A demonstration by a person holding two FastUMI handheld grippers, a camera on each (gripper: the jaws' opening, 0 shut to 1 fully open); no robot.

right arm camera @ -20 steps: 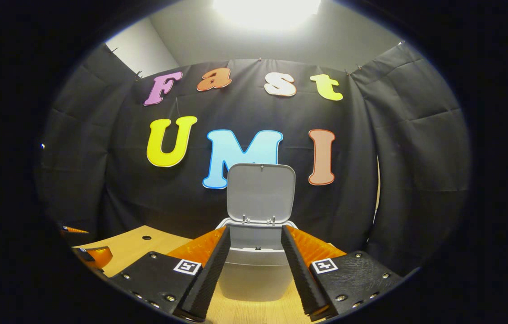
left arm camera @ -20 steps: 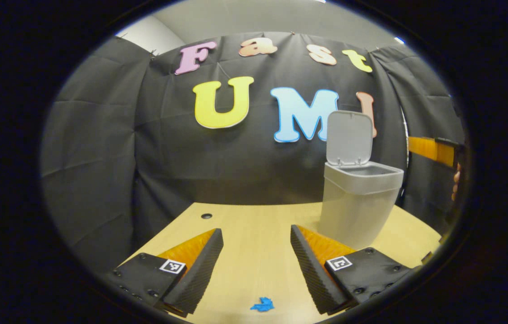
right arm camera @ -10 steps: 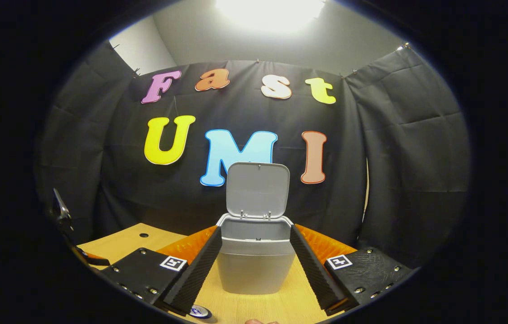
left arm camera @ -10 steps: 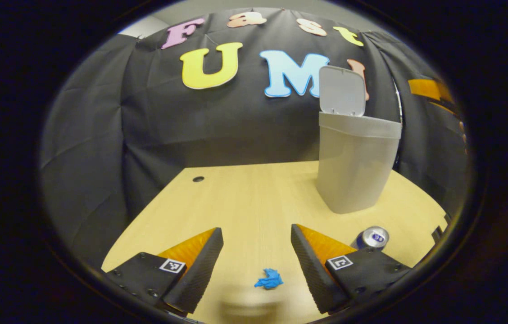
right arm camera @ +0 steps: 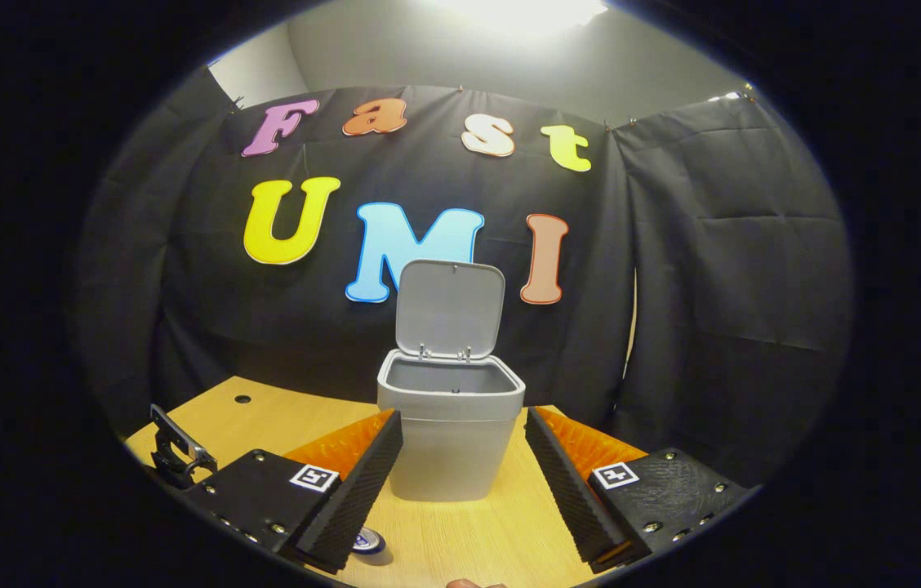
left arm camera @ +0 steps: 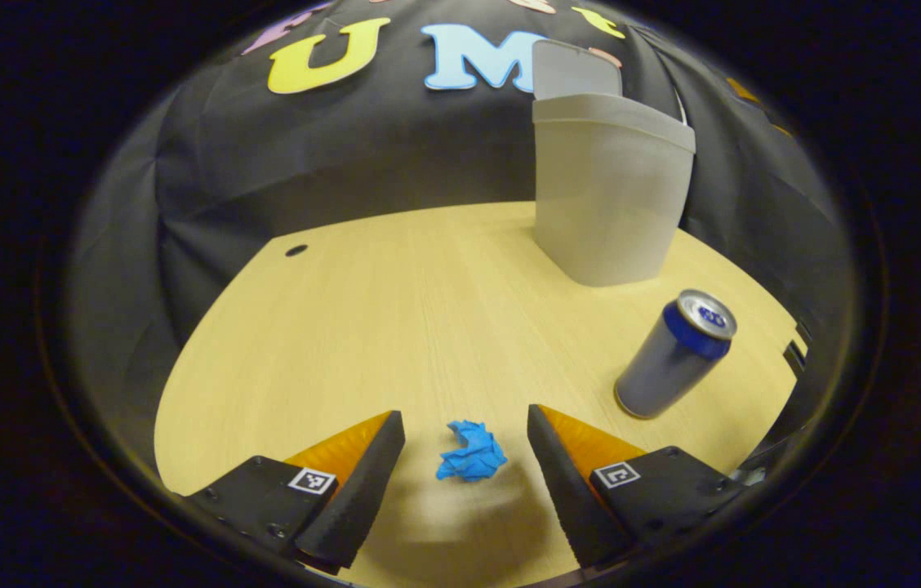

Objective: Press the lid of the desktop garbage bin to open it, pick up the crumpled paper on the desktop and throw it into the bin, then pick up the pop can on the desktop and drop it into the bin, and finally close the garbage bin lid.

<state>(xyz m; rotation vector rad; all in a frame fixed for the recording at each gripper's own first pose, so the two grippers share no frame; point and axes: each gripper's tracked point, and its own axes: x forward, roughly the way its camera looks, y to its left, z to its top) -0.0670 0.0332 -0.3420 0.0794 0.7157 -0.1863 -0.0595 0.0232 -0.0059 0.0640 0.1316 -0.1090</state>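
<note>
Through the left gripper view I see my left gripper [left arm camera: 466, 457] low over the worktop [left arm camera: 395, 327], jaws spread wide and released. The blue crumpled paper [left arm camera: 471, 452] lies on the wood between the two fingers, touching neither. To the right of it the pop can [left arm camera: 677, 353] stands upright, apart from the gripper, and beyond the can sits the grey garbage bin [left arm camera: 607, 204] near the back edge, its lid [left arm camera: 576, 72] raised.

In the right gripper view my right gripper [right arm camera: 463, 482] hangs with its jaws likewise released, holding nothing. The garbage bin [right arm camera: 448, 433] stands ahead between the fingers, well clear of them, its lid [right arm camera: 450, 309] upright and the inside open. The top of the pop can [right arm camera: 371, 543] peeks out by the left finger.
</note>
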